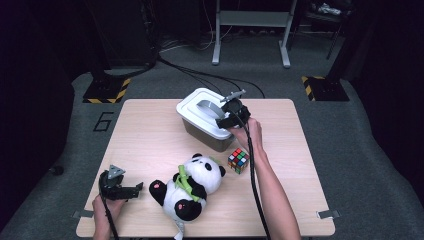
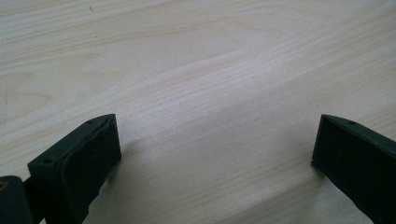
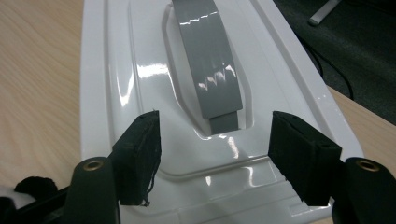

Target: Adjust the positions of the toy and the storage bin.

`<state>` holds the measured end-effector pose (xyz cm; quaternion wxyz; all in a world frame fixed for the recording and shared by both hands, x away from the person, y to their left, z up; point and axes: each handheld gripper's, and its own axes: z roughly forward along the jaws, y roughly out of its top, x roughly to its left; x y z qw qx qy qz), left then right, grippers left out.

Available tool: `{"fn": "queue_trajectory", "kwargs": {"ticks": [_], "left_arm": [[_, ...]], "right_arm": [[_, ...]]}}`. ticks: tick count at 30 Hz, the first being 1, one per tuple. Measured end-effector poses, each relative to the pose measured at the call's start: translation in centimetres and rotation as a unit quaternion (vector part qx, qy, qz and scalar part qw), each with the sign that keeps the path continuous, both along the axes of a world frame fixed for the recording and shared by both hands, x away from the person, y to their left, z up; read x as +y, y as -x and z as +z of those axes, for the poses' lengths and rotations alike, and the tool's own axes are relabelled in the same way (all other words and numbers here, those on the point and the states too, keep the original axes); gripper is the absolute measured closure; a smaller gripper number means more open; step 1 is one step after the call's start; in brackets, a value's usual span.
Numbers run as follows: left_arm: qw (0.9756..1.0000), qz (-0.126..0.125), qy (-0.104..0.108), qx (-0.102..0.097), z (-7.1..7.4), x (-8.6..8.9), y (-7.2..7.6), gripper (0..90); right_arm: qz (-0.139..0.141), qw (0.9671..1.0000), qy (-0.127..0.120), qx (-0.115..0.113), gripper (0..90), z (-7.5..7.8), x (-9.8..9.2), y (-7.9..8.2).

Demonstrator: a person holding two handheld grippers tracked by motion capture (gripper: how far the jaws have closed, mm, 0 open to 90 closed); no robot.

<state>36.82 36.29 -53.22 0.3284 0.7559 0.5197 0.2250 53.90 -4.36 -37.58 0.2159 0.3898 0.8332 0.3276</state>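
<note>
- Pale wood table [image 1: 150,125]: bears everything; a large bare stretch lies on its left half.
- Bin [image 1: 202,132]: grey body, far centre of the table, closed by a white lid [image 1: 197,117] with a grey handle [image 1: 207,106] lying flat in its recess. In the right gripper view the lid [image 3: 140,93] looks seated all round and the handle [image 3: 210,60] is not raised. Judgement: lid on, bin still shut; whether the work is to open it or it has just been closed cannot be told from here.
- Panda [image 1: 192,187]: plush, lying near the front edge, centre, head toward the bin, well apart from it. Not in the bin. If it is meant to go in, that step is left.
- Right gripper [image 1: 226,116]: at the lid's near right end, pointing along the lid. Jaws stand apart, one to each side of the handle's end; pads touch neither handle nor rim, nothing held.
- Left gripper [image 1: 134,190]: resting at the front left, just left of the panda. Jaws wide apart over bare wood in its own view, nothing between them.
- Cube [image 1: 238,160]: coloured puzzle cube, just in front of the bin, beside the right forearm, close to the panda's head.
- In the way: nothing lies on the lid. The cube sits under the right arm's line back toward the panda; a low sweep could knock it. The right cable trails along that forearm.
</note>
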Motion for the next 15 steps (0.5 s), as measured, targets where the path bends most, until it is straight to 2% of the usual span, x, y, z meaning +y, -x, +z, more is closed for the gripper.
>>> {"fn": "queue_trajectory", "kwargs": {"ticks": [1,5,7,8,15], "left_arm": [[1.0000,-0.001,-0.001,0.002,0.0,0.0,0.0,0.7],[1.0000,0.000,0.000,0.000,0.0,0.0,0.0,0.7],[1.0000,0.000,-0.001,0.002,0.0,0.0,0.0,0.7],[1.0000,-0.001,-0.001,0.002,0.0,0.0,0.0,0.7],[1.0000,-0.001,-0.001,0.000,0.0,0.0,0.0,0.7]], "right_arm": [[0.003,1.0000,0.001,-0.006,29.1,0.1,-0.2,0.3],[0.005,1.0000,-0.004,-0.004,22.9,0.1,-0.5,1.0],[0.004,1.0000,-0.006,0.003,20.9,0.0,-0.8,1.4],[0.011,0.9999,-0.006,-0.002,19.2,0.0,-1.0,1.5],[0.008,0.9998,-0.017,-0.003,14.0,-0.1,-2.0,3.0]]}}
